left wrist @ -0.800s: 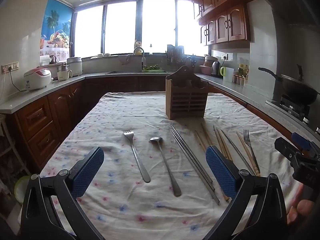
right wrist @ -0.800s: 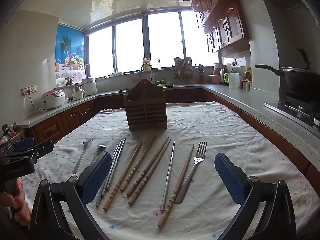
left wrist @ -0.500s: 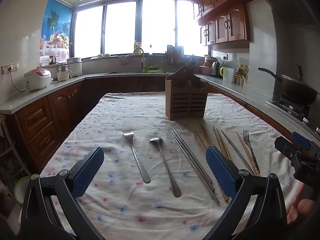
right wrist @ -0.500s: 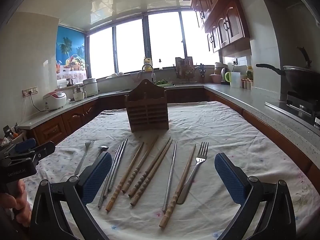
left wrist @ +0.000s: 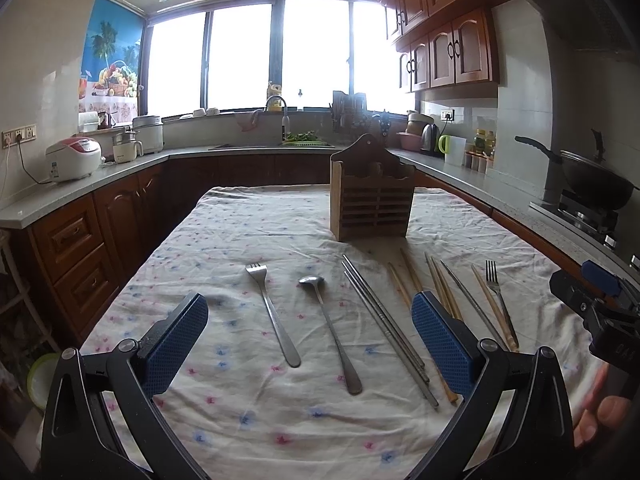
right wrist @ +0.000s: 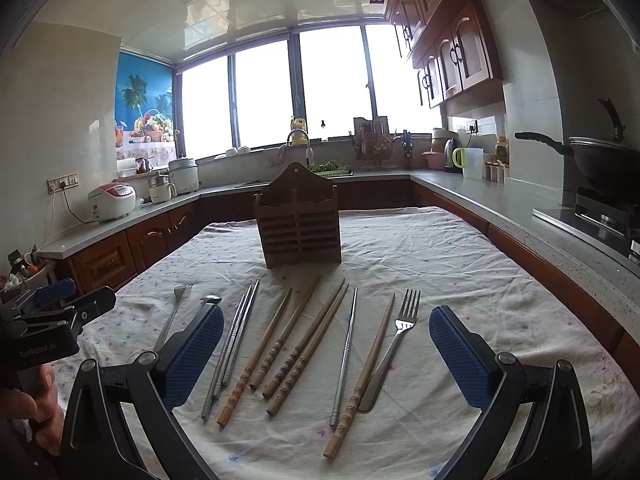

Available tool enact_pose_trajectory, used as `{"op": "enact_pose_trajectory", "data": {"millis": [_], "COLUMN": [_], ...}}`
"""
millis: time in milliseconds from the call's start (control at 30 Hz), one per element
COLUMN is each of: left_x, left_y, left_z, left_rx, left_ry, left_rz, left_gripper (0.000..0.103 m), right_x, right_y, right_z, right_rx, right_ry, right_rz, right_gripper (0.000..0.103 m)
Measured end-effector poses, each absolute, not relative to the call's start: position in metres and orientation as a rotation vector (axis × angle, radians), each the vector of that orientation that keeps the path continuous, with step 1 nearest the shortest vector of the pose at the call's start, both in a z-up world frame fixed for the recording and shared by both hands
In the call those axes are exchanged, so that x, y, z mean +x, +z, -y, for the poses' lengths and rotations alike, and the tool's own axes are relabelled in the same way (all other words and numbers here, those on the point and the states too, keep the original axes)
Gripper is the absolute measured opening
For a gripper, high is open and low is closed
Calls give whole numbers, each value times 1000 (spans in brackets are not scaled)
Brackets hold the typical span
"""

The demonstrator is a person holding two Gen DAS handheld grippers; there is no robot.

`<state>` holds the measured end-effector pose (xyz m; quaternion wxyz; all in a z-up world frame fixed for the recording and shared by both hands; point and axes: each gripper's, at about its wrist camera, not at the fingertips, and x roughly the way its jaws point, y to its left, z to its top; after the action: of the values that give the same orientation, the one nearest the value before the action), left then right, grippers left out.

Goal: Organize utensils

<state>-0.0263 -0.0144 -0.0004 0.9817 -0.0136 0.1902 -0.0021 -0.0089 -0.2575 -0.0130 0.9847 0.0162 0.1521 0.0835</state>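
Both tongs stand wide apart with nothing between their blue pads. The left gripper (left wrist: 310,334) occupies the lower part of the left wrist view, hovering above the flowered tablecloth (left wrist: 256,412); the right gripper (right wrist: 326,346) sits likewise at the bottom of the right wrist view. In the left wrist view, a steel fork (left wrist: 272,314) lies at centre, tines toward the far end, with a steel spoon (left wrist: 330,332) just to its right and a pair of metal chopsticks (left wrist: 384,324) right of that, all lying flat on the cloth and apart from the pads. Further right, several wooden chopsticks (left wrist: 440,288) are partly hidden behind the right-hand pad, and a second fork (left wrist: 496,292) lies at the right of the row. In the right wrist view, the wooden chopsticks (right wrist: 280,340) fan across the centre, a single metal chopstick (right wrist: 346,350) lies right of centre, and the second fork (right wrist: 394,346) overlaps the handle end of one wooden chopstick. The wooden utensil holder (right wrist: 298,224) stands upright on the cloth above centre, beyond the row of utensils and not touching them. A hand (right wrist: 34,408) grips the other device's handle at the lower left edge of that view. A wok (left wrist: 596,176) sits on the stove at the right edge of the left wrist view.
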Motion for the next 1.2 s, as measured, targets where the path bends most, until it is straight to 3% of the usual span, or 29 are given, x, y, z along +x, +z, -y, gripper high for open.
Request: {"op": "enact_pose_trajectory", "data": {"millis": [767,1200], "left_x": [-16,34], "left_y": [-5,-11], "left_z": [12,2], "left_rx": [-44,-121], "left_ry": [-13,-46], "left_rz": [-424,-595], "left_gripper": [103,100], "right_x": [-3,29], "right_y": [-12,-8], "right_z": [261,267], "right_rx": [69,66], "right_ry": [178,179], "right_rz": [-324,-405], "right_gripper": [103,102]}}
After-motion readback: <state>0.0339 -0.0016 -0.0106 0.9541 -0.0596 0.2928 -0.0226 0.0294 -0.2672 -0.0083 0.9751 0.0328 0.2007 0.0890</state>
